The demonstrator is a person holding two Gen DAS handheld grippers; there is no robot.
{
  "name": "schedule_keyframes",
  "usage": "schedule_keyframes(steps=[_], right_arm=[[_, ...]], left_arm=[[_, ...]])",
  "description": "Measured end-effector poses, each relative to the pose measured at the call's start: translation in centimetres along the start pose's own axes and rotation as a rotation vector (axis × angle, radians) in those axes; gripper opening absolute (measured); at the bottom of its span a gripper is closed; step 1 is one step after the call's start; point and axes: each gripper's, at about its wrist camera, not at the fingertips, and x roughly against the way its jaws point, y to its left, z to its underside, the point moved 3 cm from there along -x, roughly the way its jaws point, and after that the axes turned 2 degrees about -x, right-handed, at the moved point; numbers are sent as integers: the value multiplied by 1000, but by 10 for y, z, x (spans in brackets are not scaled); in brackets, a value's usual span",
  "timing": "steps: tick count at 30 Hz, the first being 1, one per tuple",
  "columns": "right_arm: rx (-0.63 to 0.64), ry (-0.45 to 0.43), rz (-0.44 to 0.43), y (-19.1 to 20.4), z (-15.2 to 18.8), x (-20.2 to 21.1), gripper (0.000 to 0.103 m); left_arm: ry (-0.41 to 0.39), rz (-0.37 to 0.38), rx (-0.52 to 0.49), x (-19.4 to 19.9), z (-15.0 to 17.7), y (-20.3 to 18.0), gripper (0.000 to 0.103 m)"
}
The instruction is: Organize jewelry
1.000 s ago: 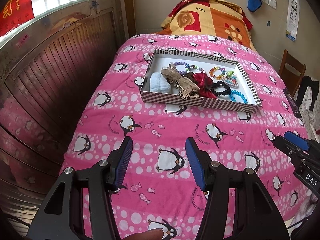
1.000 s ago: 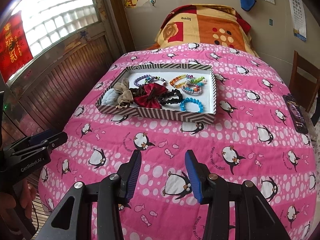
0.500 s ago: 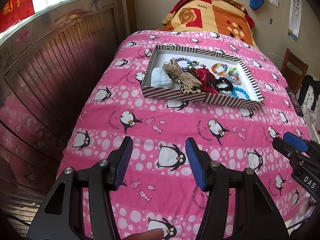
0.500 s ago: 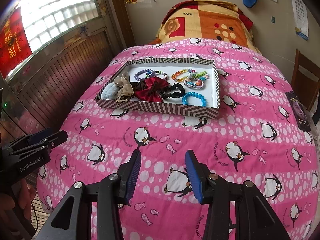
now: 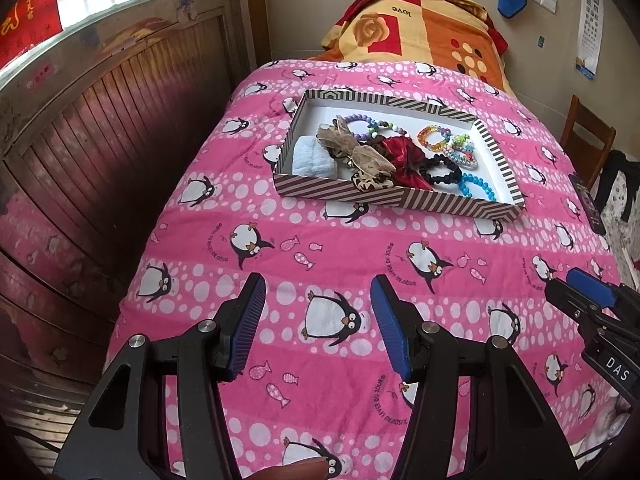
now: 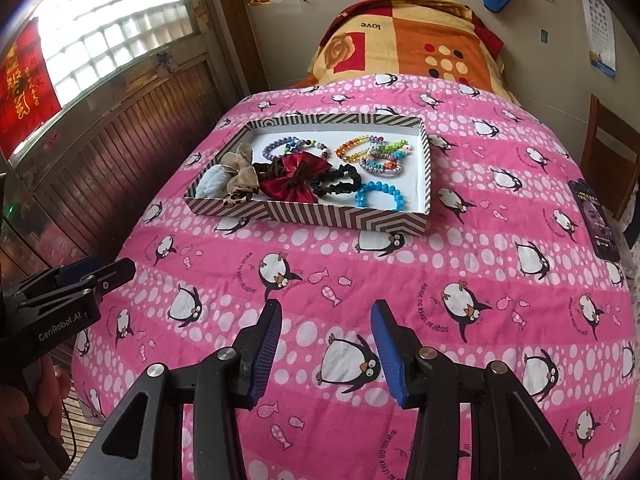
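The striped box [image 6: 320,216] of jewelry was seen on the bed, straight ahead of both grippers and well apart. The left gripper [image 5: 318,316] and right gripper [image 6: 326,344] were held wide and empty.

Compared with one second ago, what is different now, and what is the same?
Little changed. Both cameras' views shifted slightly, so the striped tray sits somewhat lower in the left view than before. Nothing was taken hold of or let go: the left tool and right tool remain open and empty above the pink penguin quilt. The red bow, blue bracelet and other pieces lie in the tray as before.
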Motion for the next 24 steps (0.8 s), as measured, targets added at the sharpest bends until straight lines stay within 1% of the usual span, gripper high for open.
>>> schedule_keyframes(steps=[5, 8, 11, 12, 15, 24], right_arm=[[-12, -17, 4, -7, -6, 1, 44], [-7, -23, 13, -8, -14, -1, 45], [-2, -34, 3, -5, -23, -3, 45], [3, -39, 1, -4, -27, -3, 46], [19, -54, -6, 1, -40, -5, 58], [42, -85, -13, 6, -76, -13, 58]], left_arm=[[-2, 2, 31, -1, -10, 8, 55], [-9, -3, 37, -2, -18, 9, 55], [-16, -3, 34, -3, -27, 7, 55], [-20, -4, 32, -3, -31, 5, 55], [-32, -1, 20, -3, -43, -1, 55], [-58, 10, -8, -10, -75, -22, 55]])
